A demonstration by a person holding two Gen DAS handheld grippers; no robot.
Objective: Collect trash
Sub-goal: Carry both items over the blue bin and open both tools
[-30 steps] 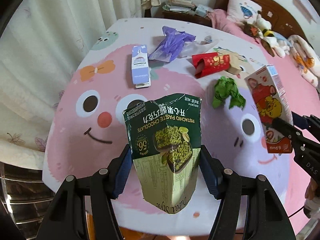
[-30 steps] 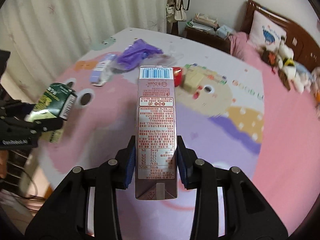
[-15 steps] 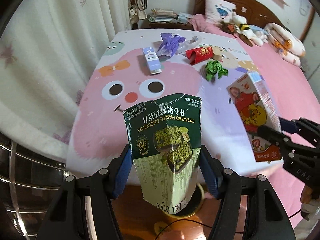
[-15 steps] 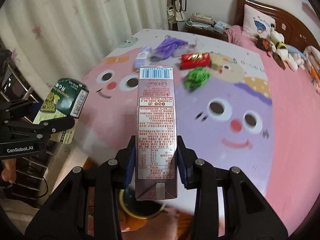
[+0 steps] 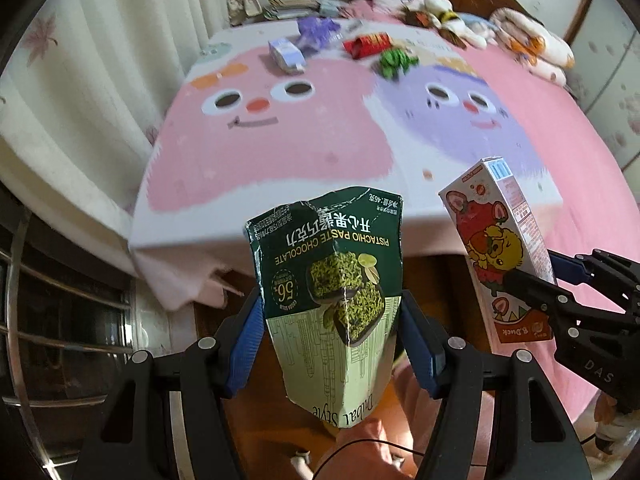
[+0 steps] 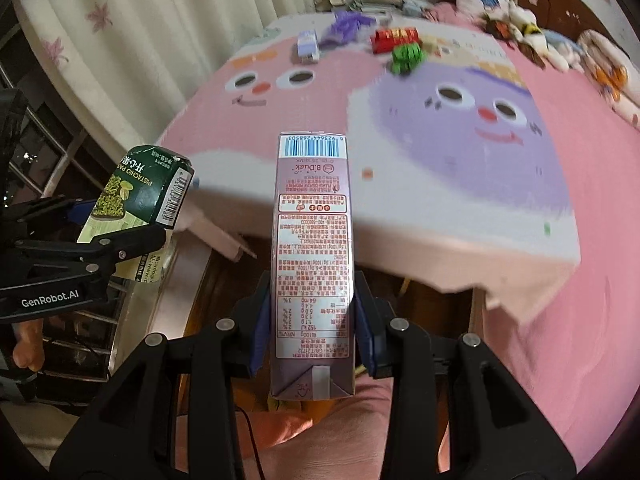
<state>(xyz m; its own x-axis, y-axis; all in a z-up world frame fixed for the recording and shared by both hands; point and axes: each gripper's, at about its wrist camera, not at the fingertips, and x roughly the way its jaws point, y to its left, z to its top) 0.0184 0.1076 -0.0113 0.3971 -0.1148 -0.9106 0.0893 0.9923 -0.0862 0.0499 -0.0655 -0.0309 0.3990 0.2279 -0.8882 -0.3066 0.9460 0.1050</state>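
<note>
My left gripper [image 5: 332,340] is shut on a torn green pistachio chocolate box [image 5: 332,280], held upright past the foot of the bed. My right gripper [image 6: 312,332] is shut on a pink drink carton [image 6: 312,264]. That carton [image 5: 504,256] also shows at the right of the left wrist view, and the chocolate box [image 6: 144,196] at the left of the right wrist view. Far up the bed lie a small purple-white carton [image 5: 286,56], a purple plastic bag [image 5: 316,30], a red wrapper [image 5: 366,44] and a green crumpled wrapper [image 5: 394,62].
The bed's pink cartoon sheet [image 5: 280,148] ends at a foot edge [image 5: 280,240] just ahead of both grippers, with wooden floor [image 6: 224,264] below. A curtain [image 5: 100,60] hangs at the left, stuffed toys [image 5: 440,16] lie by the headboard, and a metal rack [image 5: 48,300] stands at the lower left.
Both grippers have pulled back from over the bed to beyond its foot edge, each carrying its item. The remaining trash now looks farther away.
</note>
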